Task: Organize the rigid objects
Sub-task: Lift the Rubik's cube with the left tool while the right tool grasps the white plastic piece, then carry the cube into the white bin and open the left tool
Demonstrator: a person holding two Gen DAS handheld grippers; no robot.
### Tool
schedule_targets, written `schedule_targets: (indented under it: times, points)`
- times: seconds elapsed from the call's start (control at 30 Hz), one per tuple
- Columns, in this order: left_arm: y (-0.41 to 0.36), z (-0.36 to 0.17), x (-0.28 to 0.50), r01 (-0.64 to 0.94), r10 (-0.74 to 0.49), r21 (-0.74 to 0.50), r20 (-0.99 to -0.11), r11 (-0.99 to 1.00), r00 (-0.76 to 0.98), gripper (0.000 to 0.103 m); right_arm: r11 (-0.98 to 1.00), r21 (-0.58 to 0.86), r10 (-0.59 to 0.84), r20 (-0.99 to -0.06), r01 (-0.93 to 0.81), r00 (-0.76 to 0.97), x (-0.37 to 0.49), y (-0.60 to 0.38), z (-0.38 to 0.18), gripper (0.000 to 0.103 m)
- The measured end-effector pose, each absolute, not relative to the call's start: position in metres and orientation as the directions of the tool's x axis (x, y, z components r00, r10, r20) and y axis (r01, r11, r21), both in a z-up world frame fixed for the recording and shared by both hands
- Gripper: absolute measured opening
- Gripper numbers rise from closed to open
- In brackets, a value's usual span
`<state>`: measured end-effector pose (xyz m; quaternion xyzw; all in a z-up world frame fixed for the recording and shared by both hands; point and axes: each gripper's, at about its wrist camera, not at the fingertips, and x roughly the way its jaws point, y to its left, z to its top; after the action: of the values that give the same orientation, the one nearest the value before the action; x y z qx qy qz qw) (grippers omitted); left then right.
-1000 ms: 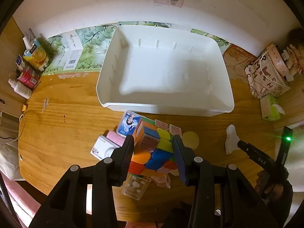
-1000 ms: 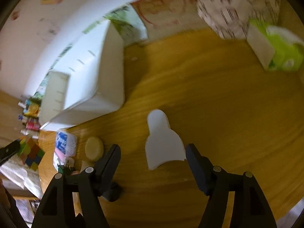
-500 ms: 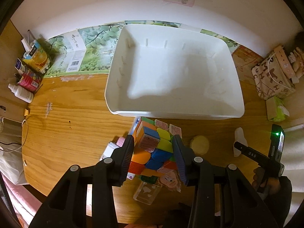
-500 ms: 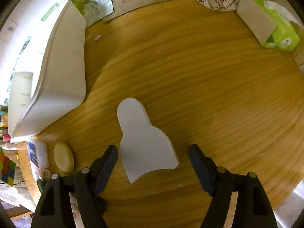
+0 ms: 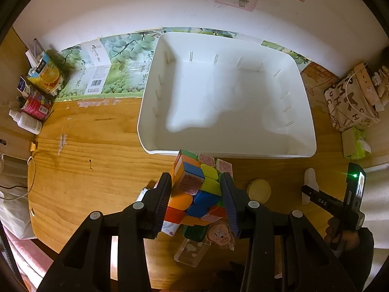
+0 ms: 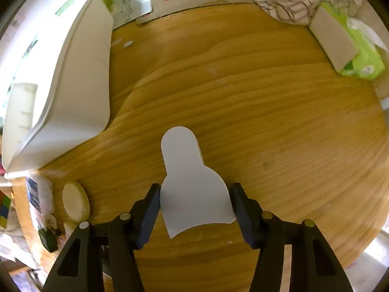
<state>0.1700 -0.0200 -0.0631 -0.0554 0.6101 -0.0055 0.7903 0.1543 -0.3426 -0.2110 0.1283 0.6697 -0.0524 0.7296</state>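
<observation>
My left gripper [image 5: 195, 182] is shut on a multi-coloured puzzle cube [image 5: 194, 192], held above the wooden table just in front of the white bin [image 5: 218, 152], which is empty. My right gripper [image 6: 194, 196] points straight down over a flat white bell-shaped piece [image 6: 187, 168] lying on the table. Its jaws are closing, the wide end of the piece is between them, and both pads meet its edges. In the left wrist view that white piece [image 5: 310, 177] shows at the right, with the right gripper [image 5: 306, 189] and a hand behind it.
A pale round disc [image 5: 259, 191] lies between the two grippers. Small packets and a clear case [image 5: 192, 253] lie under the cube. A green tissue pack [image 6: 359, 56] and a patterned bag [image 5: 347, 102] sit at the right. Bottles and cartons [image 5: 36, 92] crowd the far left.
My right gripper came down over the white piece and its jaws narrowed onto the piece's edges. My left gripper carried the cube slightly rightward along the bin's front.
</observation>
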Motion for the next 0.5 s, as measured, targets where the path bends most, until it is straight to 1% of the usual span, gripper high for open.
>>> schedule_targets:
  times: [0.27, 0.5]
  points:
    - [-0.021, -0.06, 0.175, -0.034, -0.096, -0.109, -0.958, 0.993, 0.27, 0.045, 0.945, 0.167, 0.132, -0.981, 0.282, 0.14, 0.147, -0.361, -0.2, 0.058]
    - [-0.024, -0.049, 0.184, -0.012, -0.129, -0.14, -0.937, 0.99, 0.323, 0.045, 0.947, 0.198, 0.136, -0.961, 0.254, 0.241, 0.155, -0.355, -0.155, 0.058]
